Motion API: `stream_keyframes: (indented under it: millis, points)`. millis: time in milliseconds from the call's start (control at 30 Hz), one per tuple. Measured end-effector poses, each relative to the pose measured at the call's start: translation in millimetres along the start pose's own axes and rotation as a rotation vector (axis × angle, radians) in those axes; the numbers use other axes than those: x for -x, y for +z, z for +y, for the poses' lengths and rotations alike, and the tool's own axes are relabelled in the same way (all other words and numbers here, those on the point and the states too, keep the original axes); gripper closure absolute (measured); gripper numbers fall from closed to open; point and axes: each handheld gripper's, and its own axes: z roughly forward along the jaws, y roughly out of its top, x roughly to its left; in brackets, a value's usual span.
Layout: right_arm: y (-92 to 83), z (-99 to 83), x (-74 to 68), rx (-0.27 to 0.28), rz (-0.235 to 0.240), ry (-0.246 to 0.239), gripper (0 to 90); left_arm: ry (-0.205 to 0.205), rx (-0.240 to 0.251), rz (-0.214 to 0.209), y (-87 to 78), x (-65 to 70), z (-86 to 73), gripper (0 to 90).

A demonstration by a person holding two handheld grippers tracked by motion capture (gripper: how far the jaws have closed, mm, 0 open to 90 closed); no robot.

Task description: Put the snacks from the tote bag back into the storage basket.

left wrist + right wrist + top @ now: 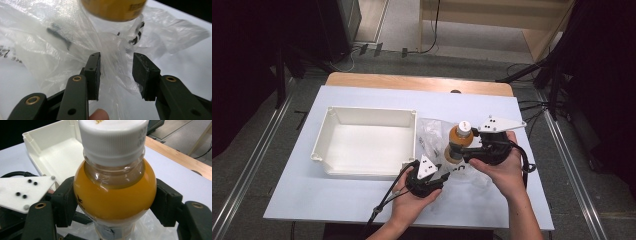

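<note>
I hold the bottle of orange drink in my right gripper, its jaws clamped on either side of the round shoulder just under the white cap. In the high view the bottle stands upright, lifted above the clear plastic bag that lies crumpled on the counter, just right of the white tray.

My left gripper sits low over the near part of the bag. Its jaws stand apart, and a pinched-up fold of the thin film rises between them without either pad pressing on it; the film brushes the left pad at most. The bottom of the bottle hangs just above and beyond that fold.

As I judge it, I am at the step of getting the bottle free of its bag: the bottle is out and up, and the left jaws have let go of the plastic. Some small dark items seem to remain inside the bag, too blurred for me to name.

The next move, I think, is to carry the bottle leftward over the tray and set it down inside, upright. That calls for a steady right wrist so the round shoulder does not slip between the pads, and enough height to clear the tray's near wall. My left gripper should draw back from the film so no fold drags along with it.
</note>
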Motion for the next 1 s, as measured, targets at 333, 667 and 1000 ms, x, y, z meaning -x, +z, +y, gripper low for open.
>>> stream_keyframes:
  millis: [333,667,1000]
  points:
    - [-2.1,4.7,-2.7,0.011,0.005,0.004,31.1,0.013,0.028,0.001,-18.1,-1.4,2.9,51.8]
    - [0.8,7.1,-3.4,0.008,0.008,0.008,31.1,0.027,0.049,-0.041,-36.9,1.4,4.4,47.7]
    - [6.2,12.2,-5.6,0.017,0.023,0.007,31.1,0.025,0.052,-0.055,-51.1,-4.3,-8.2,47.6]
